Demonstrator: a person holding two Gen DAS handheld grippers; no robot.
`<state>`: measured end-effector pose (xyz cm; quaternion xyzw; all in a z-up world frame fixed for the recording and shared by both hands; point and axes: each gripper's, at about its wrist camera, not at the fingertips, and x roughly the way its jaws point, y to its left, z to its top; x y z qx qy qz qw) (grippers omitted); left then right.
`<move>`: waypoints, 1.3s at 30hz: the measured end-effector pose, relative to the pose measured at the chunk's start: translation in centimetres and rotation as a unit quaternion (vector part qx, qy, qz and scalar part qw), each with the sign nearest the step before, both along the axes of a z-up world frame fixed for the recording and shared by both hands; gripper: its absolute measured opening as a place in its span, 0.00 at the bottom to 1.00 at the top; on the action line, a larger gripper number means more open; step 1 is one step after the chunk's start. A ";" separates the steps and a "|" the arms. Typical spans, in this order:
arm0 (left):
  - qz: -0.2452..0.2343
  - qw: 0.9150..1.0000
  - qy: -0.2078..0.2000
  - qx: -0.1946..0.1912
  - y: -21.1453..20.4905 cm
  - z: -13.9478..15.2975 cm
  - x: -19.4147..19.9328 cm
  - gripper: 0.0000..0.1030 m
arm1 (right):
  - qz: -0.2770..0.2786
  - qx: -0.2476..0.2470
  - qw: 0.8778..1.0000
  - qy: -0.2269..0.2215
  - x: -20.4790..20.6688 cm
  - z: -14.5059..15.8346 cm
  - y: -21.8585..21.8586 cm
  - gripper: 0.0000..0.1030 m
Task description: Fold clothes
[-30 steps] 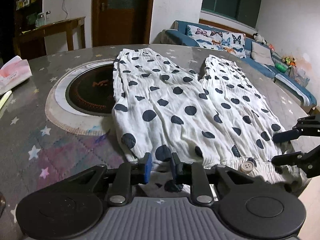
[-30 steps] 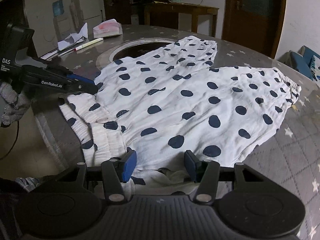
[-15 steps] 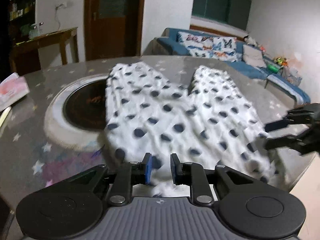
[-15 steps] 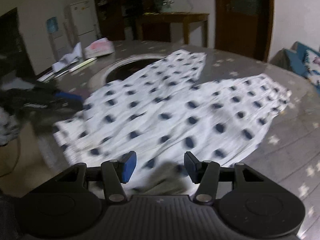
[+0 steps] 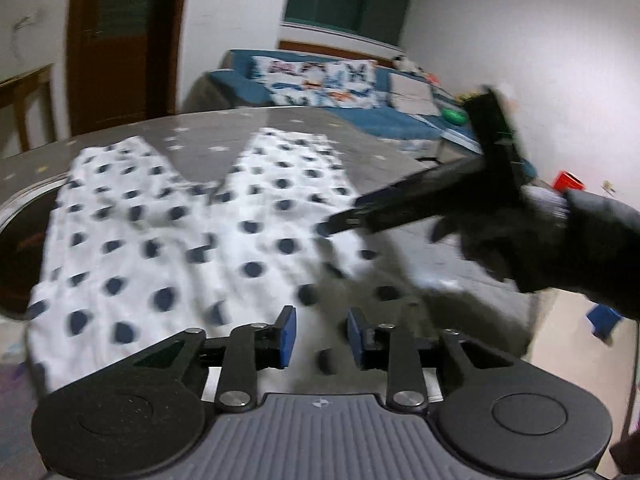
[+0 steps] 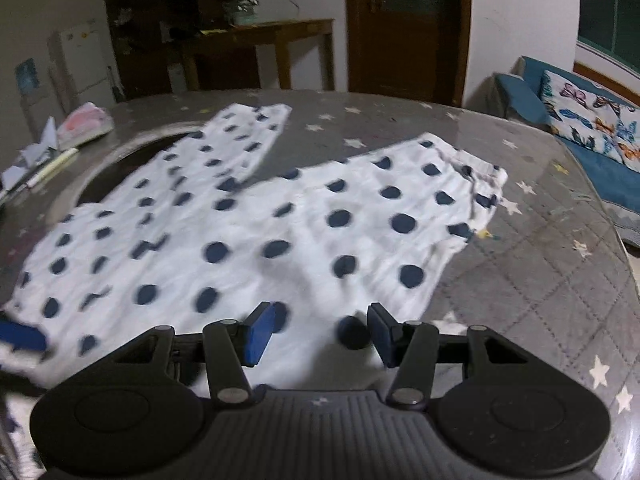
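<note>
On a grey star-patterned counter (image 6: 536, 248), white polka-dot trousers (image 6: 248, 240) lie spread flat, both legs stretched away toward the far edge and one leg crossing a dark round inset (image 6: 116, 176) in the surface. Motion blur softens much of both views, and the waistband end nearest the cameras is cut off behind the gripper bodies, so its outline is hard to make out. The left hand-held gripper (image 5: 320, 336) hovers over the near edge of the fabric with its blue pads (image 5: 288, 334) apart and nothing between them. The right hand-held gripper (image 6: 322, 330) is likewise released, its jaws spread wide above the cloth near the waist. In the left wrist view the right tool appears as a dark smear reaching in from the side, gripped by a gloved hand (image 5: 560, 248) whose shape is only roughly legible. At the counter's far left sit a pink-and-white tissue pack (image 6: 84, 124), folded paper scraps (image 6: 36, 152) and a pale pen (image 6: 52, 168). A blue sofa with a butterfly-print cushion (image 6: 592, 120) stands beyond the counter.
</note>
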<state>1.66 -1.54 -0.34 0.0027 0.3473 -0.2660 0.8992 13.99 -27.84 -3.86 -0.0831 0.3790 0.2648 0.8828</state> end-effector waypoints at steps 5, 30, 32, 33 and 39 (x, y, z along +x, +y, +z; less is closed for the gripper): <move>-0.043 0.999 0.002 0.005 -2.5 -0.3 -0.8 0.52 | -0.016 -0.001 1.000 -0.002 0.9 -0.3 -1.0 0.51; -0.078 0.996 0.036 0.025 -3.9 -3.0 0.1 0.17 | -0.174 0.015 0.985 0.010 16.5 -0.8 -4.4 0.40; -0.080 0.996 0.037 0.017 -3.7 -2.9 0.2 0.16 | -0.179 0.008 0.984 0.007 17.3 -1.1 -4.1 0.40; -0.080 0.996 0.037 0.013 -3.5 -2.7 0.2 0.16 | -0.181 0.007 0.983 0.005 17.9 -1.2 -4.0 0.39; -0.079 0.996 0.031 -0.012 -2.8 -1.7 0.1 0.12 | -0.195 0.009 0.981 0.003 19.2 -1.3 -3.9 0.10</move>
